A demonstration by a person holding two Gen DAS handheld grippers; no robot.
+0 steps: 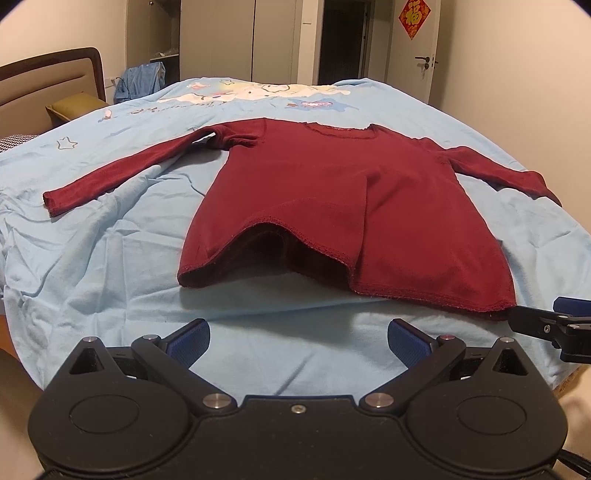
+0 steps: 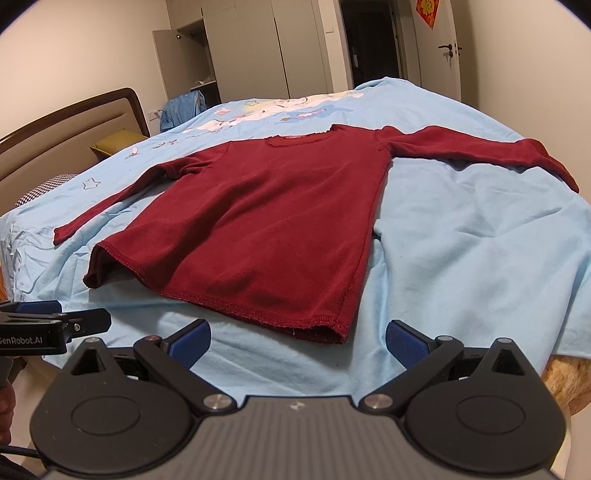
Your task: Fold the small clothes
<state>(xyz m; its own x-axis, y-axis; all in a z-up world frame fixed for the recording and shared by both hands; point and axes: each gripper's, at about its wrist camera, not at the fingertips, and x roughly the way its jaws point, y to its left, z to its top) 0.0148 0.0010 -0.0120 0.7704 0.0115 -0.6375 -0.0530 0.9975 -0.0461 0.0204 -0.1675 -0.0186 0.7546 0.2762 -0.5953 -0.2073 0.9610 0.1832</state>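
A small dark red long-sleeved shirt [image 1: 332, 192] [image 2: 258, 221] lies flat on a light blue bedsheet [image 1: 110, 258] [image 2: 461, 258], both sleeves spread out, hem toward me. The hem's left part bulges up, showing the inside. My left gripper [image 1: 298, 341] is open just short of the hem, nothing between its blue pads. My right gripper [image 2: 297, 341] is open too, close before the hem's right corner. In the left wrist view the right gripper's fingers [image 1: 543, 321] show at the right edge. The left gripper's fingers [image 2: 74, 317] show at the left of the right wrist view.
A bed headboard [image 1: 55, 77] and an olive pillow [image 1: 74, 105] are at the far left. Blue cloth [image 1: 140, 79] hangs by an open wardrobe [image 1: 166, 37]. A door with a red ornament [image 1: 413, 16] stands far right. The sheet drops off at the near edge.
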